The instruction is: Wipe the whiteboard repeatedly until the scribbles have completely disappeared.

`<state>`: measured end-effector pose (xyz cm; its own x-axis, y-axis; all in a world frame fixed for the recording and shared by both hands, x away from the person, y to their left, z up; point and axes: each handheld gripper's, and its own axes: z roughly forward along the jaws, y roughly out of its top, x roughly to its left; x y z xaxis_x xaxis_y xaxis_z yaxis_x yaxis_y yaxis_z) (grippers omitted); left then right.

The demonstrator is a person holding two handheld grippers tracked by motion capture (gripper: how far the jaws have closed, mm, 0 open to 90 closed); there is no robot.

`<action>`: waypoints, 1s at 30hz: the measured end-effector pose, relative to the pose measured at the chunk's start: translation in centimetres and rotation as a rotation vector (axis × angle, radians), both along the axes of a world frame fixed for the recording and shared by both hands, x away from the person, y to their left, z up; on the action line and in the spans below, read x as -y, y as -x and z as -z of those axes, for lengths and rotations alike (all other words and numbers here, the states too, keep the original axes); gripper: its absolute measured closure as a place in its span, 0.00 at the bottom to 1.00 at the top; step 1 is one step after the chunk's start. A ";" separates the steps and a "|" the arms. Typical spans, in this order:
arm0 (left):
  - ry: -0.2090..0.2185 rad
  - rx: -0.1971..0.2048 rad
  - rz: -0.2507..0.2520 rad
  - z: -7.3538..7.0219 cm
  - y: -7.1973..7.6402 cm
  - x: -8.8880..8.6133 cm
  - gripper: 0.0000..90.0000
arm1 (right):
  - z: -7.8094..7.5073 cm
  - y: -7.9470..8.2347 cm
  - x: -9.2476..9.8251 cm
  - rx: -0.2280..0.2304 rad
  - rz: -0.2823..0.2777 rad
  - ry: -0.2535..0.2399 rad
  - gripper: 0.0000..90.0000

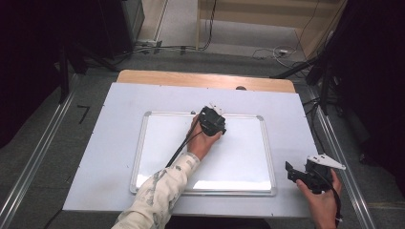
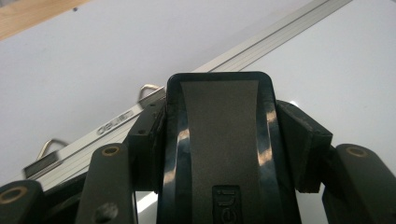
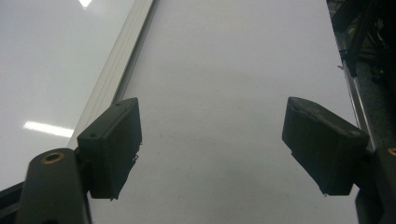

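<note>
Glossy black rounded eraser (image 2: pixel 219 149) pinched in left hand-held gripper (image 1: pixel 211 120), right hand-held gripper (image 3: pixel 215 149) spread.

The whiteboard (image 1: pixel 239 162) lies on the table (image 1: pixel 119 143); an eraser (image 2: pixel 219 140) rests near its far edge.

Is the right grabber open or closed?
Open. The right gripper has its two jaws standing wide apart, with bare white table cover between them.

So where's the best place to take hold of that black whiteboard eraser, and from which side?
Across its two long flanks, coming from above and behind, much as the left tongs grip it now. The eraser is a narrow, straight-sided block with its broad face on the whiteboard, so the pads seat flat on the parallel sides. The right tongs stand open off the board.
</note>
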<state>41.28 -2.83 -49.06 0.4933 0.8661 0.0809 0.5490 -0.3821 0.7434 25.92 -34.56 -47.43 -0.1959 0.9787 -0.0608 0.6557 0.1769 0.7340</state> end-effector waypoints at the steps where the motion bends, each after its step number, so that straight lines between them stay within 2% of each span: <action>1: -0.002 -0.001 0.001 0.0 -0.1 0.3 0.46 | 0.0 0.0 0.0 0.000 0.001 0.001 0.21; 5: 0.004 -0.002 0.003 0.0 -0.5 1.1 0.46 | 0.1 0.0 0.1 0.000 -0.004 0.003 0.21; 11: 0.020 -0.011 0.001 0.0 -0.4 0.4 0.46 | 0.2 -0.1 0.1 -0.004 0.001 0.003 0.21; 30: 0.032 -0.021 -0.086 0.1 1.2 -8.0 0.46 | 0.3 -0.2 -0.1 -0.007 0.002 0.020 0.21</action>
